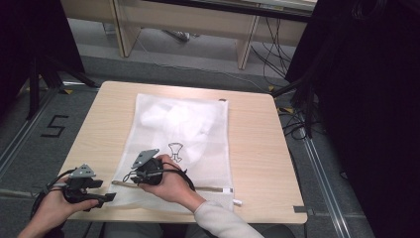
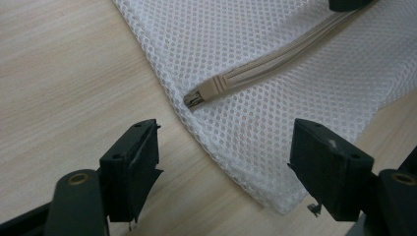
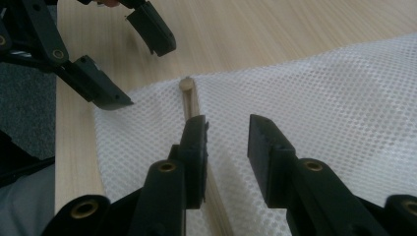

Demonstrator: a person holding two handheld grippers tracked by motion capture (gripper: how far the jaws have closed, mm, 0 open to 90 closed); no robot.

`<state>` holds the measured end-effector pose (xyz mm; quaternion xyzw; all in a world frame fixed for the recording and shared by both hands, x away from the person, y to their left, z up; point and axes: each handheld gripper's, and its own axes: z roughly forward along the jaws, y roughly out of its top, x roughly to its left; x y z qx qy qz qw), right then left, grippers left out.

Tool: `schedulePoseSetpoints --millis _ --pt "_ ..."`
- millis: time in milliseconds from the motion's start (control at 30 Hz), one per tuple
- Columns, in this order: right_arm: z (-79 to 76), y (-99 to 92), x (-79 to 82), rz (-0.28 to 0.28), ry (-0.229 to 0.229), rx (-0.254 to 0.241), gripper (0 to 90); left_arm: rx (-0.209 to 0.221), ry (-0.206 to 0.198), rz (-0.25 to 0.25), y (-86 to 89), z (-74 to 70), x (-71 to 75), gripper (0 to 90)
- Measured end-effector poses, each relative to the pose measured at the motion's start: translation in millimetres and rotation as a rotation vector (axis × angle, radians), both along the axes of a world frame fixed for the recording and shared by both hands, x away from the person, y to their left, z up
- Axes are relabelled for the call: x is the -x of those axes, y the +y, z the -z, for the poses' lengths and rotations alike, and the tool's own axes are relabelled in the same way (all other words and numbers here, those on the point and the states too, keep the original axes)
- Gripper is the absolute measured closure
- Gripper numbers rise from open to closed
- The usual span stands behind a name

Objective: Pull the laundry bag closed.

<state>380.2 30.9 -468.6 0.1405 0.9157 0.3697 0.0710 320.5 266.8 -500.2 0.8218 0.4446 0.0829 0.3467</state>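
Observation:
A white mesh laundry bag (image 1: 148,111) lies flat on the wooden table (image 1: 257,148), with a white garment (image 1: 183,124) inside it. Its beige zipper (image 1: 208,188) runs along the near edge. The zipper's closed end (image 2: 206,91) sits just ahead of my left gripper (image 2: 223,162), which stands open over the bag's near-left corner. My right gripper (image 3: 226,130) hovers low over the zipper (image 3: 189,101), jaws apart, one on each side of the tape, nothing pinched. Seen from above, the left gripper (image 1: 105,190) is at the table's near-left and the right gripper (image 1: 130,177) is beside it.
Bare wood lies left and right of the bag. The table's front edge runs right under both hands. Dark curtains, cables and stand legs (image 1: 302,99) surround the table on the floor.

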Motion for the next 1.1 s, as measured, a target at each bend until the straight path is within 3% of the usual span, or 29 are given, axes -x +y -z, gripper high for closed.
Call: schedulePoseSetpoints --millis 200,367,667,800,833,900,1100 --pt "3.7 10.8 -0.5 0.006 0.025 -0.013 69.3 -0.004 0.000 0.014 0.2 0.1 -0.4 26.3" --pt "6.5 22.3 -3.0 -0.018 0.017 -0.009 68.4 -0.003 0.001 0.013 0.3 0.1 -0.4 26.3" --pt "6.6 33.1 -4.6 0.000 0.037 -0.017 67.3 -0.004 0.005 0.015 0.5 -0.3 -0.1 26.2" --pt "6.9 37.4 -7.9 -0.014 0.023 -0.006 67.5 -0.010 0.004 0.019 1.0 0.0 -0.5 26.2" --pt "7.6 38.7 -7.6 -0.006 0.041 -0.012 67.6 -0.012 0.005 0.013 0.8 0.3 -0.7 26.1" --pt "8.5 40.9 -9.4 -0.014 0.032 0.000 67.9 0.003 0.011 0.002 -0.1 0.5 0.0 26.2" --pt "13.7 47.5 -8.4 -0.016 0.053 0.016 69.7 -0.003 0.009 0.023 0.6 0.2 -0.1 26.2"
